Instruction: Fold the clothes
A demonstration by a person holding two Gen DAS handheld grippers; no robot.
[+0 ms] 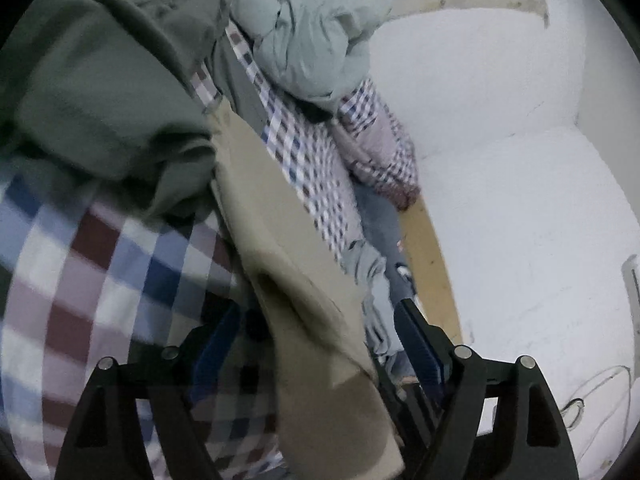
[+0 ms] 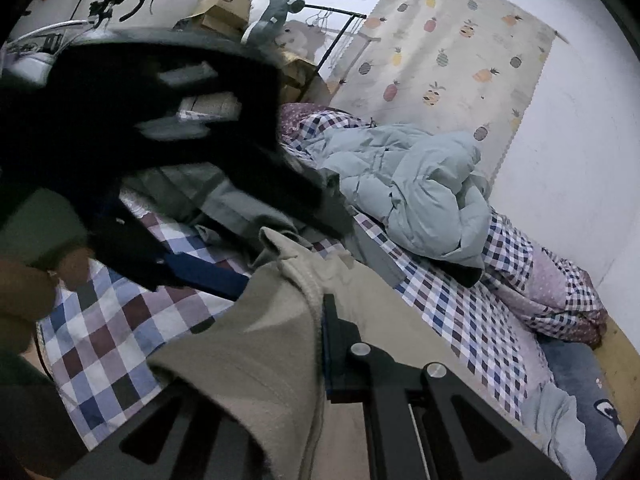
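The left gripper (image 1: pixel 320 320) stands with its jaws wide apart; a beige garment (image 1: pixel 280 240) drapes loosely between the blue pads (image 1: pixel 416 336) without being pinched. The right gripper (image 2: pixel 316 344) is clamped shut on that same beige garment (image 2: pixel 256 344), whose cloth covers the near finger and hangs down over the linkage. In the left wrist view the garment runs as a long strip from the bottom edge of the picture up toward the head of the bed, its long axis roughly along the bed's length. It lies over the checked bedsheet (image 2: pixel 92 344), near the bed's outer edge. Beyond it an olive-green garment (image 1: pixel 100 92) is heaped on the sheet, and farther off a pale blue-green padded jacket (image 2: pixel 416 192) is crumpled against the wall side of the bed. A pineapple-print cloth (image 2: pixel 452 64) hangs on the wall behind.
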